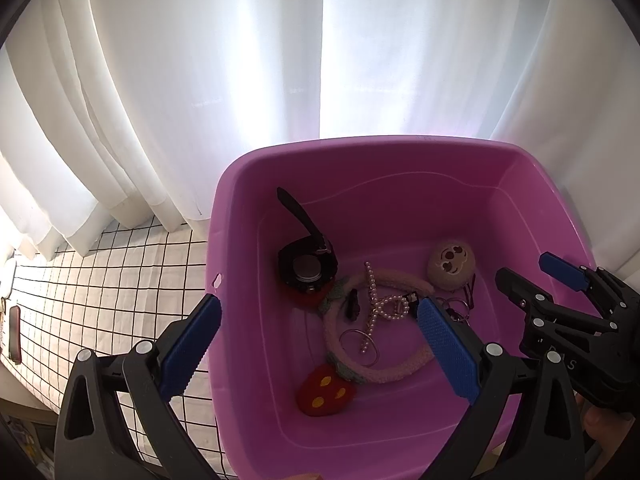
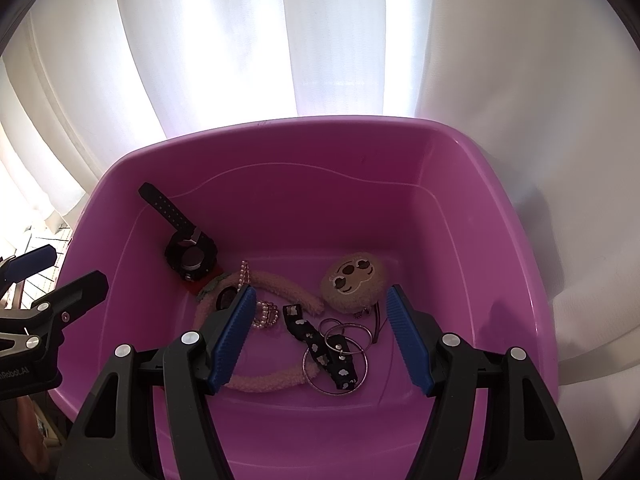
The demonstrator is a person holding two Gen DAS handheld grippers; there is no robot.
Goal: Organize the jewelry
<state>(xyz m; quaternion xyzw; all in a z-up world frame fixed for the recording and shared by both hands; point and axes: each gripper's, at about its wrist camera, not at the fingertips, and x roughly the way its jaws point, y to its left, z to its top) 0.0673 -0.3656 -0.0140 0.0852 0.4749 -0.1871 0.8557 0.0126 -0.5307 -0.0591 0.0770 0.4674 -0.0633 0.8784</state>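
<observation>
A purple plastic tub (image 1: 400, 160) (image 2: 280, 140) holds the jewelry. In it lie a black watch (image 1: 308, 264) (image 2: 190, 254), a pearl string (image 1: 374, 300) (image 2: 266, 312), a fuzzy pink headband (image 1: 396, 372) (image 2: 280, 280), a red felt strawberry (image 1: 326, 394), a beige sloth plush (image 1: 452, 266) (image 2: 356, 280) and metal key rings with a black patterned strap (image 2: 328, 350). My left gripper (image 1: 316, 348) is open over the tub's left rim, empty. My right gripper (image 2: 320, 340) is open above the key rings, empty; it also shows in the left wrist view (image 1: 532, 276).
White curtains (image 1: 240, 60) hang right behind the tub. A white cloth with a black grid (image 1: 100, 288) covers the table left of the tub. A dark red object (image 1: 15, 334) lies at the far left edge.
</observation>
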